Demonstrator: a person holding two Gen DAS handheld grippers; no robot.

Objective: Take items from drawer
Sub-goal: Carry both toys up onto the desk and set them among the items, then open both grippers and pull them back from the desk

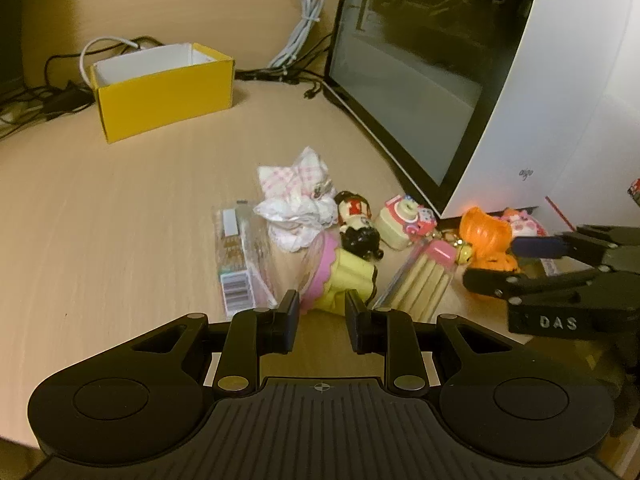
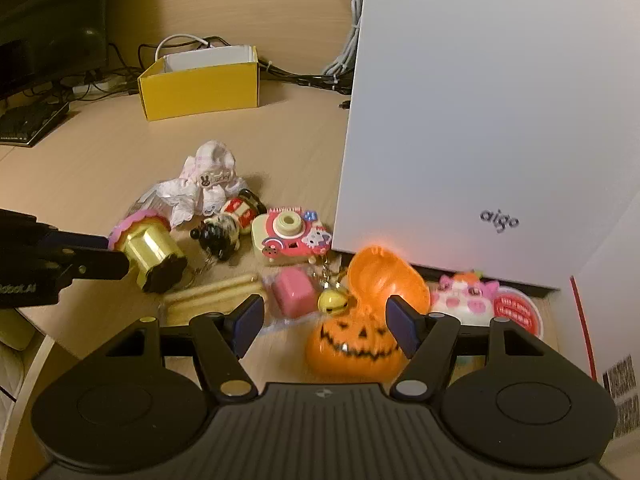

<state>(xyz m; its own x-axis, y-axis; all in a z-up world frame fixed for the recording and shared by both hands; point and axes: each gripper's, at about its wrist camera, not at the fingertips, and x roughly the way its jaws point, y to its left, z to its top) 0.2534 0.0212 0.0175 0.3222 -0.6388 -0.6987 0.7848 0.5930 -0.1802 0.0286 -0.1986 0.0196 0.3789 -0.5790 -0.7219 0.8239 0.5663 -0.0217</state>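
Small items lie in a heap on the wooden table. My left gripper (image 1: 322, 316) is open, and the near end of a gold and pink cupcake toy (image 1: 340, 276) lies on the table just ahead of its fingertips. My right gripper (image 2: 326, 326) is open around an orange pumpkin toy (image 2: 352, 344) with its lid up; the left pad stands well clear of it. From the right wrist the left gripper (image 2: 114, 254) shows beside the cupcake toy (image 2: 152, 252). Nearby are a pink toy camera (image 2: 288, 236), a doll figure (image 2: 228, 228), a pink checked cloth (image 2: 204, 184) and a pack of wooden sticks (image 1: 424, 280).
A white computer case (image 2: 480, 120) with a glass side (image 1: 412, 92) stands at the right, and a pig toy (image 2: 468, 296) lies at its foot. An open yellow box (image 1: 164, 92) and cables (image 1: 300, 32) are at the back. A keyboard (image 2: 28, 124) sits far left.
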